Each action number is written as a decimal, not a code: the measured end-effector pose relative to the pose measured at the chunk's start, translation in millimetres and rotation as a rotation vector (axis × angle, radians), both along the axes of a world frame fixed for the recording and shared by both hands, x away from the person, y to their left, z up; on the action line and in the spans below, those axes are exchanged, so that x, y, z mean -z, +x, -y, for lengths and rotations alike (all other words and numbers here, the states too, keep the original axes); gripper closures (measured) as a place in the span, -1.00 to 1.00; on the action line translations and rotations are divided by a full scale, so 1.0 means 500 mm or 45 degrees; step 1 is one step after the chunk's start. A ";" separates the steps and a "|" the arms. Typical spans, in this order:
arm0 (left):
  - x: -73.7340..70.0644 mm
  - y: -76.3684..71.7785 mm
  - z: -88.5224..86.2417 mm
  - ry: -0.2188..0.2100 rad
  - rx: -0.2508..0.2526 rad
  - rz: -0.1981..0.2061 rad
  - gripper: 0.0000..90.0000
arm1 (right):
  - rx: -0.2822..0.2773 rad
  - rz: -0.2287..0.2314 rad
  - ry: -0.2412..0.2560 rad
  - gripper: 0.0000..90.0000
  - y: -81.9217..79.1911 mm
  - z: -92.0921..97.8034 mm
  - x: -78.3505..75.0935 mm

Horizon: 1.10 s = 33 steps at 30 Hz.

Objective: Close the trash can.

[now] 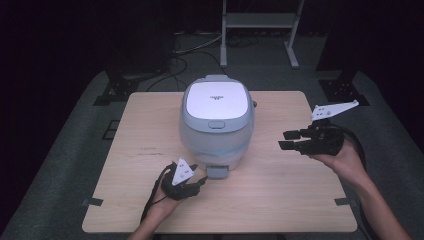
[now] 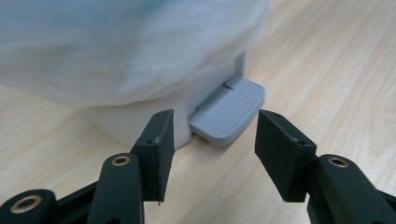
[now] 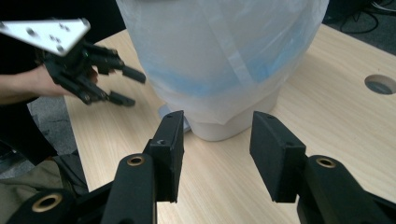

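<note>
Pedal bin: here it is, a pale bin (image 1: 216,125) with a white lid, standing near the middle of the desk (image 1: 280,200), a touch toward the far edge. A thin liner bag hangs over its body in the right gripper view (image 3: 224,56).
Lid: down and flat, as far as the high view shows. Nothing lifted yet.
Foot pedal: the grey ribbed pedal (image 2: 229,112) juts from the bin's base on the near side, sitting just above the wood. It looks unpressed.
Left gripper: right on the spot! The left gripper (image 2: 212,140) has its fingers apart, one on each side of the pedal's tip and a little short of it, not touching. In the high view it sits (image 1: 200,181) just beside the pedal.
Right gripper: the right gripper (image 1: 287,140) hovers off the bin's right side, well apart from it, fingers spread and holding nothing. Its own view looks at the bin's lower wall between the fingers (image 3: 215,149).
Progress: early going, I'd say. The approach to the pedal looks made; pressing or gripping it is not yet done, and the lid has yet to open.
What's left: closing in on the pedal, working it, then whatever the right hand is waiting for.
Surroundings: cables and a metal stand (image 1: 260,30) on the dark floor beyond the desk.
</note>
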<state>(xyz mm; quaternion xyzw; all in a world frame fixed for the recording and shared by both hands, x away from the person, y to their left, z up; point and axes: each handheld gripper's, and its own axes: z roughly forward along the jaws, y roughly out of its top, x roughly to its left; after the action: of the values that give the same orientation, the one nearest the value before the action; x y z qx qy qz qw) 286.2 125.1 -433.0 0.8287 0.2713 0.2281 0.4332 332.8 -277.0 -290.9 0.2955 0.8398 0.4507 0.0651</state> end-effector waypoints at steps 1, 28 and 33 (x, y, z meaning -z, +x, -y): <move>-0.003 0.001 -0.004 -0.009 -0.008 0.002 0.04 | 0.002 -0.003 -0.002 0.20 0.001 0.001 0.005; 0.002 0.024 -0.107 -0.004 -0.171 0.004 -0.23 | 0.134 -0.057 0.069 0.05 -0.014 0.054 0.156; 0.012 0.022 -0.115 -0.013 -0.183 0.003 -0.27 | 0.148 -0.073 0.065 0.05 -0.018 0.061 0.180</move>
<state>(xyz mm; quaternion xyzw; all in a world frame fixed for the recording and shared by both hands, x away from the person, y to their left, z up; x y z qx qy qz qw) 297.1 182.6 -439.0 0.8047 0.3307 0.2582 0.4202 323.8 -307.3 -380.7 0.3582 0.8110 0.4587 0.0598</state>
